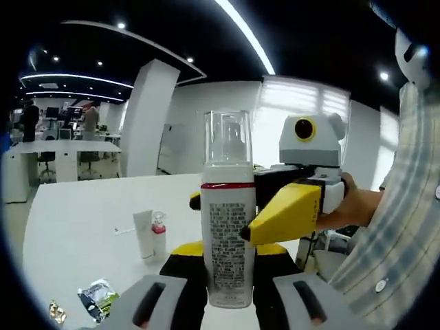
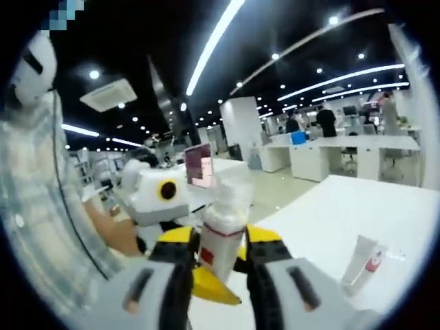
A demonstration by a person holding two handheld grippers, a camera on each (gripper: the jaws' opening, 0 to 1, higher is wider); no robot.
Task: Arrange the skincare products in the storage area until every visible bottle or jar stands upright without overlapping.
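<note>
White pump bottle (image 1: 227, 240) with clear cap, red band, upright, clamped between both left gripper (image 1: 230, 302) and right gripper (image 2: 218, 275)

The bottle's (image 1: 227, 227) base sits hidden between fingers (image 1: 155, 302); its label print is too small to read. The foil packets (image 1: 96, 300) are cut off by the edge. The bottle is blurred in right gripper view.
</note>
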